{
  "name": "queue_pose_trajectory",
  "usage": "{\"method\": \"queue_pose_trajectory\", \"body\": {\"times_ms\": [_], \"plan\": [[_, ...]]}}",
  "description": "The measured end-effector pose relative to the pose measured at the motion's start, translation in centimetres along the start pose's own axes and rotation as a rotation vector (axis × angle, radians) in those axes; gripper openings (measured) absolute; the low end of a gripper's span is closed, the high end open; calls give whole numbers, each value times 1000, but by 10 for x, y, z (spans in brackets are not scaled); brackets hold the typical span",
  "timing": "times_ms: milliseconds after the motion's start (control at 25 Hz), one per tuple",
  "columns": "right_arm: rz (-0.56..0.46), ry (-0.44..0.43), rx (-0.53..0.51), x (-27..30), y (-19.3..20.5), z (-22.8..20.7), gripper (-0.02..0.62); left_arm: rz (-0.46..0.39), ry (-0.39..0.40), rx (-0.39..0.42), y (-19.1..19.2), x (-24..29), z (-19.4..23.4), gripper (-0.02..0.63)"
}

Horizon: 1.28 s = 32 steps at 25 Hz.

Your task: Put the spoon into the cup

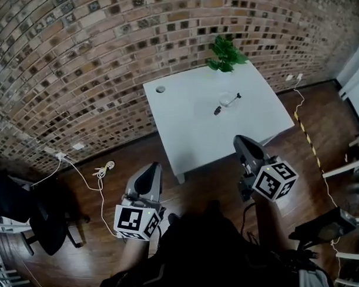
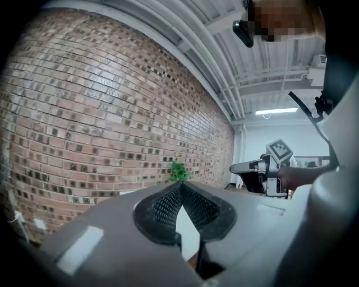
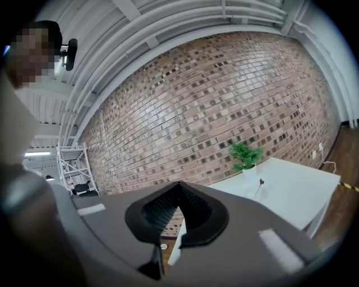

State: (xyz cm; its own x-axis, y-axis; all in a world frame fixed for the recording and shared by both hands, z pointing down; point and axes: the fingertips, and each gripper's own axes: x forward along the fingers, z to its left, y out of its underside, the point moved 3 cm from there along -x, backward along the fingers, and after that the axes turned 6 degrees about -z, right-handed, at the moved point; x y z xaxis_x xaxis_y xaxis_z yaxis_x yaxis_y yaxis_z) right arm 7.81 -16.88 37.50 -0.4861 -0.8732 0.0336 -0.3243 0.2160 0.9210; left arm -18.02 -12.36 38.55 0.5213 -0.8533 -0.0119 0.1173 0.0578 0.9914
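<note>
- The spoon (image 1: pixel 236 97) appears to lean inside the clear cup (image 1: pixel 226 100), dark handle end over the rim; from this far off we cannot be certain.
- The cup stands on the white table (image 1: pixel 191 131), well ahead of both grippers. A small dark object (image 1: pixel 217 111) lies just beside it, and a potted plant (image 1: pixel 225 55) stands farther off.
- The right gripper (image 1: pixel 245 145), well short of the cup, is closed tight and carries nothing.
- The left gripper (image 1: pixel 149 173), alongside it over the wooden floor, has its jaws together, also empty.
- We judge the task done if the spoon is indeed in; otherwise the whole pick and place remains.
</note>
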Motion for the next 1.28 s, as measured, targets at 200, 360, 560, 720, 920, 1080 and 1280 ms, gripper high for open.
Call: {"method": "queue_pose_trajectory", "body": {"times_ms": [200, 360, 560, 720, 920, 1080, 1280], "plan": [[-1, -8, -42, -19, 0, 16, 6, -13, -7, -6, -3, -8, 2, -6], [-11, -15, -63, -33, -7, 20, 6, -15, 0, -17, -5, -7, -6, -6], [-11, -35, -76, -46, -13, 19, 6, -18, 14, -15, -10, -4, -24, -6], [-24, -58, -75, -47, -18, 18, 6, -27, 4, -2, -15, -6, -30, -6], [-17, -82, -72, -46, -16, 14, 6, -22, -31, 4, -20, -7, -29, -6], [-11, -84, -68, -43, -14, 11, 6, -26, -51, 2, -21, -6, -26, -6], [-23, -96, -87, -49, -24, 16, 6, -34, -73, 21, -32, -10, -28, -6]]}}
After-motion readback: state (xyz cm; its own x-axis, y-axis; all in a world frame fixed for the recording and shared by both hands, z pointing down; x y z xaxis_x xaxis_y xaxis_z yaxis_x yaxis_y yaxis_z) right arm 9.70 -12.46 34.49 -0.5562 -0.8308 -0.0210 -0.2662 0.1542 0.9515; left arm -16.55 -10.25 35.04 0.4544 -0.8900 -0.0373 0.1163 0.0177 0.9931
